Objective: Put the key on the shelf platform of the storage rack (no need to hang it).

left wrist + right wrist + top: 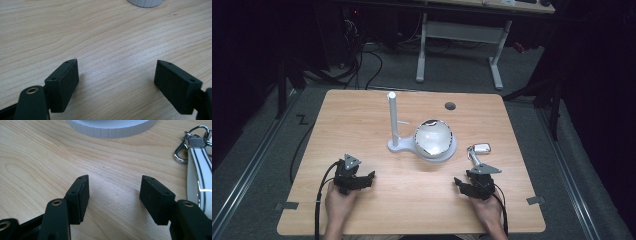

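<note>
1. Key fob with strap (477, 151): this lies just ahead of your right gripper (473, 184), a little to its outer side. The long axis runs from the glossy white fob body (482, 147) at the far end back along the strap toward your gripper. In the right gripper view the white strap (197, 182) with dark stripes lies just beside the right jaw, with its metal clip and ring (191, 140) farther ahead.
2. Your right gripper: jaws wide apart, nothing between them, only bare wood.
3. Your left gripper (357, 176): jaws likewise spread wide and empty, over bare tabletop.
4. White stand (422, 145): round ribbed base, ahead of and between your grippers, carrying a shiny rounded bowl-like piece (433, 136) and an upright white post (392, 120) on your left gripper's side.
5. Table (362, 110): light wood grain, matt, rounded corners. Open room lies between your grippers and the stand; the near edge is just behind your hands.
</note>
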The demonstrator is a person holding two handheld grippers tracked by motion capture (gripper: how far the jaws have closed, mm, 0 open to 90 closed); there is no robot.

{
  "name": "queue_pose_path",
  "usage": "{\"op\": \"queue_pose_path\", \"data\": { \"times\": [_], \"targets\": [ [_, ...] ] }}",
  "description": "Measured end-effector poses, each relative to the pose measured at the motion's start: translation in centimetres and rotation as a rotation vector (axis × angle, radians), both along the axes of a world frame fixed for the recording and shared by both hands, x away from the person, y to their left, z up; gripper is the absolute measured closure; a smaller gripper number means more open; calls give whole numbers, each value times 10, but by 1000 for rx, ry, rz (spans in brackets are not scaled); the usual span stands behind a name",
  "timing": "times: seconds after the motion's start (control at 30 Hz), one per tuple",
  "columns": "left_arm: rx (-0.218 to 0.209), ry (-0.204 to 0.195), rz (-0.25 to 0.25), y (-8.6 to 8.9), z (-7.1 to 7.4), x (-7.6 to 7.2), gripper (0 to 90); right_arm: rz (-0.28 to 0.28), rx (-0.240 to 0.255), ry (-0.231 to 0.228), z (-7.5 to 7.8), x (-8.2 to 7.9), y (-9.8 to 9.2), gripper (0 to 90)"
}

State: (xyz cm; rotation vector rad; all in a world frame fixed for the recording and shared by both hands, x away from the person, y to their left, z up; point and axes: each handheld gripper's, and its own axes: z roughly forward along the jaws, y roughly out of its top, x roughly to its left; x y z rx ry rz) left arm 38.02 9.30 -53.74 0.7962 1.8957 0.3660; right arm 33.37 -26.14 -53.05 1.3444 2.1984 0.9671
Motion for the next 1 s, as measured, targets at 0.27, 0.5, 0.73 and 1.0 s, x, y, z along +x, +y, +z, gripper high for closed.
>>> {"op": "queue_pose_path", "data": {
  "times": [0.27, 0.5, 0.73, 1.0],
  "targets": [
    [0, 1, 0, 0, 0, 0, 201, -1, -13, 1, 2, -2, 0, 458],
    [0, 0, 0, 0, 0, 0, 201, -10, -3, -15, 5, -4, -4, 459],
    [-1, 1, 0, 0, 0, 0, 201, -8, 15, -35, 10, -8, -7, 458],
    [-2, 1, 1, 0, 0, 0, 201, -6, 51, -69, 15, -13, -11, 453]
  ]
}}
